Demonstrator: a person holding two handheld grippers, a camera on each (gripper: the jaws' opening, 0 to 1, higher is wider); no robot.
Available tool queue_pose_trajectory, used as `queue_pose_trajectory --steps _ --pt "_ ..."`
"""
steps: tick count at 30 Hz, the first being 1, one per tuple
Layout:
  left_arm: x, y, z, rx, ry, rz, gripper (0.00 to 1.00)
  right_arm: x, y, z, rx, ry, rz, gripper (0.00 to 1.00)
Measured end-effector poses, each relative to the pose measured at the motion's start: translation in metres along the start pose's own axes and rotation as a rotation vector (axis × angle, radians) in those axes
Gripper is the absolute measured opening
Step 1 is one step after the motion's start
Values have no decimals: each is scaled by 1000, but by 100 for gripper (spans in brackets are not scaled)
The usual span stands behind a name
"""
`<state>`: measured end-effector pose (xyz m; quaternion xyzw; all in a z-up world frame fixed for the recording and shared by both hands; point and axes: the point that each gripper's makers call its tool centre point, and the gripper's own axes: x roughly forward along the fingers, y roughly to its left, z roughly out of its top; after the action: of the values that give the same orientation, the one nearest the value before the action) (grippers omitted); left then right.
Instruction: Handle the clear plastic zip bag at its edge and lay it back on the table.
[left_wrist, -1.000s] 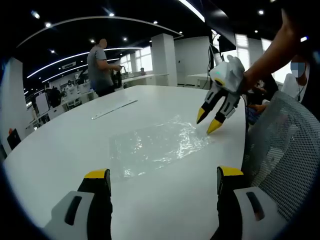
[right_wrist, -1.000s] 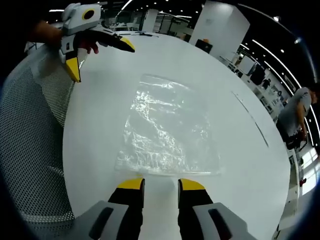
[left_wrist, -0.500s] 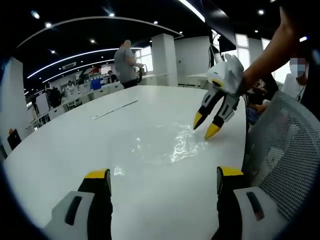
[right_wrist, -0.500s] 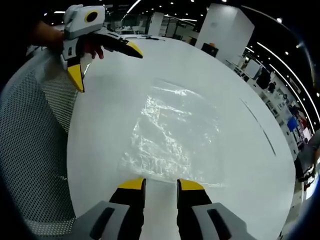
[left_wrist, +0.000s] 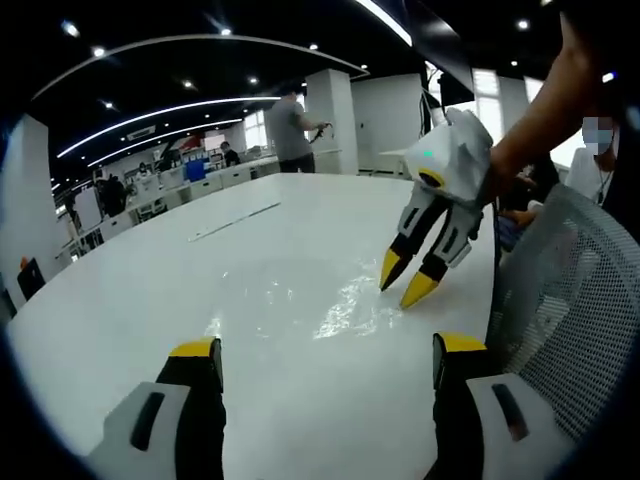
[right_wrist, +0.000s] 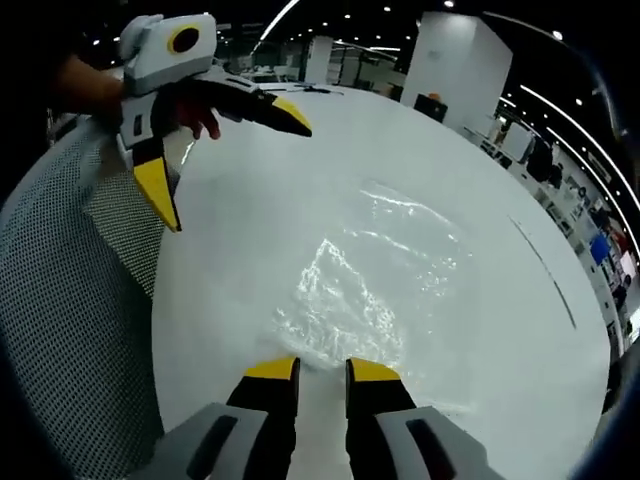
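The clear plastic zip bag (right_wrist: 385, 285) lies flat and crinkled on the white round table (right_wrist: 250, 250). Glints mark the bag (left_wrist: 300, 300) in the left gripper view. My right gripper (right_wrist: 322, 368) sits low at the bag's near edge, its yellow-tipped jaws a narrow gap apart with bare table showing between them. That right gripper (left_wrist: 404, 279) comes in from the right, tips pointing down at the bag's edge. My left gripper (left_wrist: 327, 347) hovers wide open short of the bag, holding nothing. Seen from the right gripper view, the left gripper (right_wrist: 228, 158) hangs spread at the upper left.
A mesh chair back (left_wrist: 570, 300) stands against the table's rim, also the mesh chair back (right_wrist: 70, 300). A long thin strip (left_wrist: 235, 220) lies on the far side of the table. A person (left_wrist: 293, 130) stands among desks beyond.
My right gripper has dropped lower and closer to the bag's near edge, its jaws slightly narrower. The left gripper has stayed put. The person in the background has walked to the right.
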<state>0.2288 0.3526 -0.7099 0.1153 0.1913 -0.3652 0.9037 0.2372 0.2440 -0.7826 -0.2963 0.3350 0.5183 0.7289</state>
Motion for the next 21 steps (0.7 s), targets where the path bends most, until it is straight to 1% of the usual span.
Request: queue_pose_trajectory --steps 4,6,10,13,14,17,21 --pt "0 0 0 -1 4 1 85 1 3 3 33 -11 5 8" --pt "0 -2 0 6 7 -6 85 2 6 7 53 -22 6 4" --pt "2 -5 -2 21 14 -20 84 6 14 16 126 -37 22 3" --pt "3 -9 -4 50 24 -44 81 9 18 21 128 -45 19 1" --pt "3 -10 -4 58 27 -51 80 9 20 24 127 -57 19 1" --pt "5 -14 -5 97 44 -82 75 11 25 28 142 -68 23 0" --pt "8 -28 -8 166 71 -148 64 12 29 29 149 -77 22 0"
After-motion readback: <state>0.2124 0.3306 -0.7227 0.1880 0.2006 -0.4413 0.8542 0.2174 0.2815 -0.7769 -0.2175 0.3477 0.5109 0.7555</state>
